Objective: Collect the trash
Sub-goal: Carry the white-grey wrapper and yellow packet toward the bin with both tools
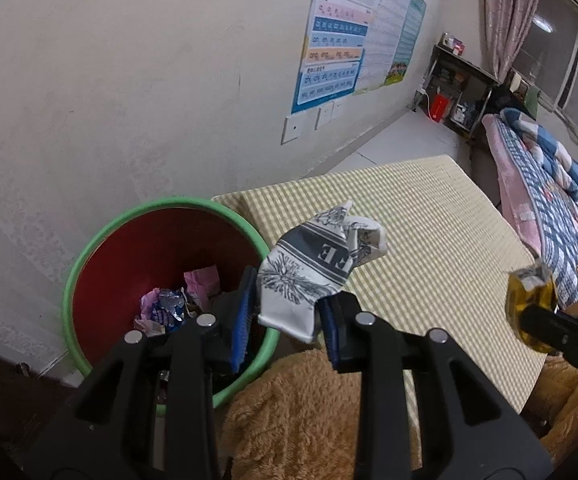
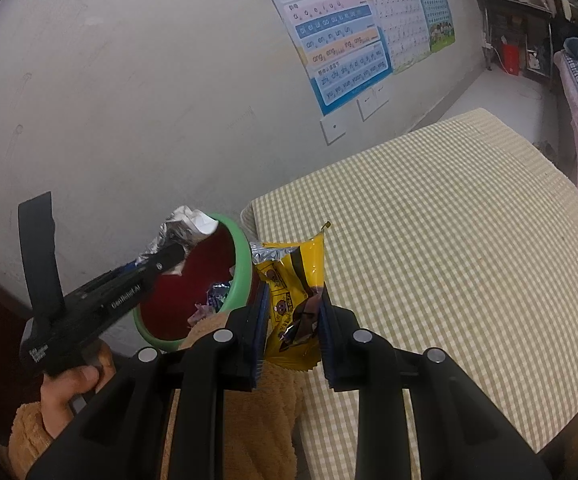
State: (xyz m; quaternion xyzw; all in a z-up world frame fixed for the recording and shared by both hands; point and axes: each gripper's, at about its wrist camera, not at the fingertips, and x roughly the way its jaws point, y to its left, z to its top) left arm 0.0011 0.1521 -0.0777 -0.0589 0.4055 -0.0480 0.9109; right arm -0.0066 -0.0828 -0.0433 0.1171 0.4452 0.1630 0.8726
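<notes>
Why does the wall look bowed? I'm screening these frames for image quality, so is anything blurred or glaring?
Left wrist view: fisheye bends the wall and posters; dark corner vignette; a lamp reflects in the window; the white wrapper stays sharp. Right wrist view: same curvature; the yellow wrapper is readable, with slight foil glare at its torn top.

Dim, flat indoor light, perhaps from overhead; strong fisheye bending and dark vignetted corners, with slight overall softness.
</notes>
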